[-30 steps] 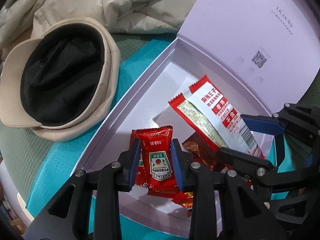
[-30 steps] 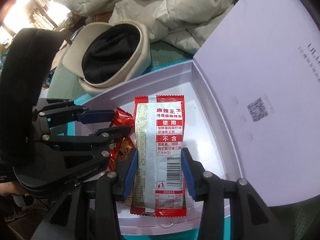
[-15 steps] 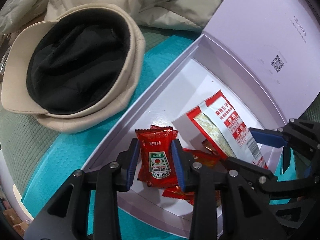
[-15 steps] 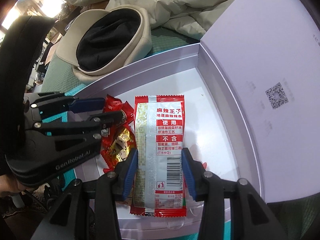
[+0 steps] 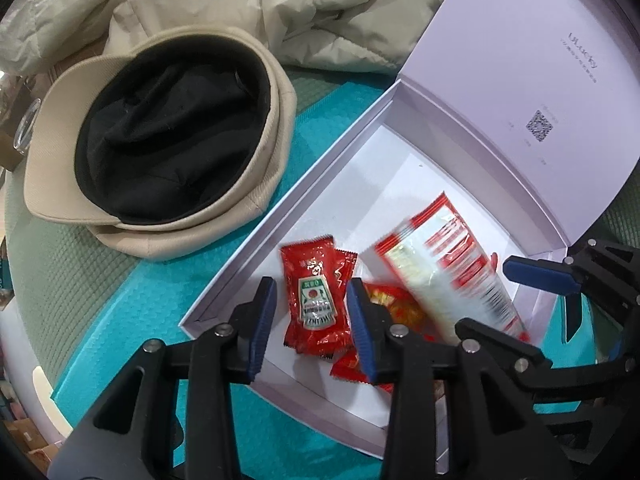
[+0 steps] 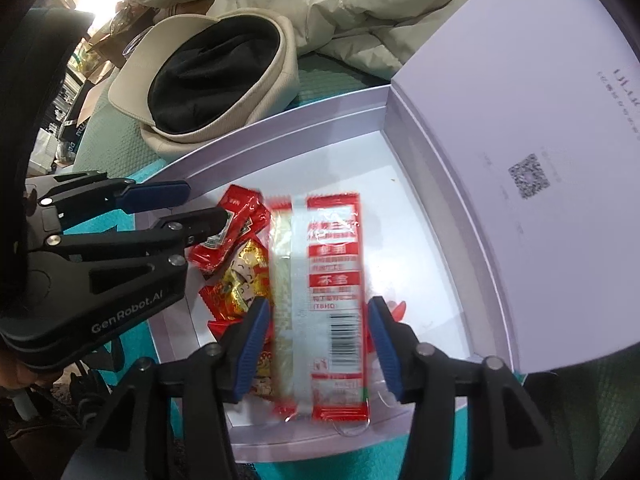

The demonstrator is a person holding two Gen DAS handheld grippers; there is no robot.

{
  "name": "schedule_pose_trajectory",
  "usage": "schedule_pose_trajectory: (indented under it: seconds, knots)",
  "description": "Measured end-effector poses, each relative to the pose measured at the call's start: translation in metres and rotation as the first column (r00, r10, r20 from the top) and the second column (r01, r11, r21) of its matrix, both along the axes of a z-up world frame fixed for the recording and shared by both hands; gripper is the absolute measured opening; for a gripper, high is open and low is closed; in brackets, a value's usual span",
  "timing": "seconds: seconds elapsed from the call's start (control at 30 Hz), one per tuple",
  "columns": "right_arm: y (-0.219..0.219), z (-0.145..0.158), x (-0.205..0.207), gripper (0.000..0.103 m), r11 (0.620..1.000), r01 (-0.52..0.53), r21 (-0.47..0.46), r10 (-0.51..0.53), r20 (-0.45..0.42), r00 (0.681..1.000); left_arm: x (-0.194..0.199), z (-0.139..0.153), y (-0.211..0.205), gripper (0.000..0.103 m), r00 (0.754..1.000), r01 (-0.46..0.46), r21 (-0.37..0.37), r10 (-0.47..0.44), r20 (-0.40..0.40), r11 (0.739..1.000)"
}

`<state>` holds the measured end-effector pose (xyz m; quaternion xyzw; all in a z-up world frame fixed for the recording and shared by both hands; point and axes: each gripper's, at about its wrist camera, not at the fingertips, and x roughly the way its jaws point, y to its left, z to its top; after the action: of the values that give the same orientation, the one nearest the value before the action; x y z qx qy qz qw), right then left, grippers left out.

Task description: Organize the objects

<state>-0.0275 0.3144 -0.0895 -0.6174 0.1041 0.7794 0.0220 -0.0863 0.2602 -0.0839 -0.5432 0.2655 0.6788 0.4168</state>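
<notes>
An open white box lies on a teal mat. My left gripper is open; the red ketchup packet lies in the box between its jaws, clear of both pads. It also shows in the right wrist view. My right gripper is open; the long red-and-white snack packet, blurred, lies between its jaws without touching them. Red and gold candy wrappers lie in the box beside it.
A beige cap lies upside down left of the box. A cream puffer jacket is piled behind. The box lid stands open at the right. The teal mat lies over a green cover.
Both grippers have opened and let go of their packets, which now lie in the box. Both have drawn back a little from the box.
</notes>
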Motion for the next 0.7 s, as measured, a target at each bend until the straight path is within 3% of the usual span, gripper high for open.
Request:
schedule_pose_trajectory:
  seconds: [0.23,0.7]
  knots:
    - [-0.004,0.014,0.005,0.053,0.999,0.023,0.025,-0.022,-0.02,1.0,0.0,0.012,-0.006,0.047,0.999,-0.01,0.027,0.011,-0.032,1.0]
    - [-0.017,0.064,0.024,0.053,0.988,0.125,0.092,-0.113,-0.132,0.985,-0.009,0.063,-0.037,0.049,0.996,-0.048,0.156,0.058,-0.061,0.987]
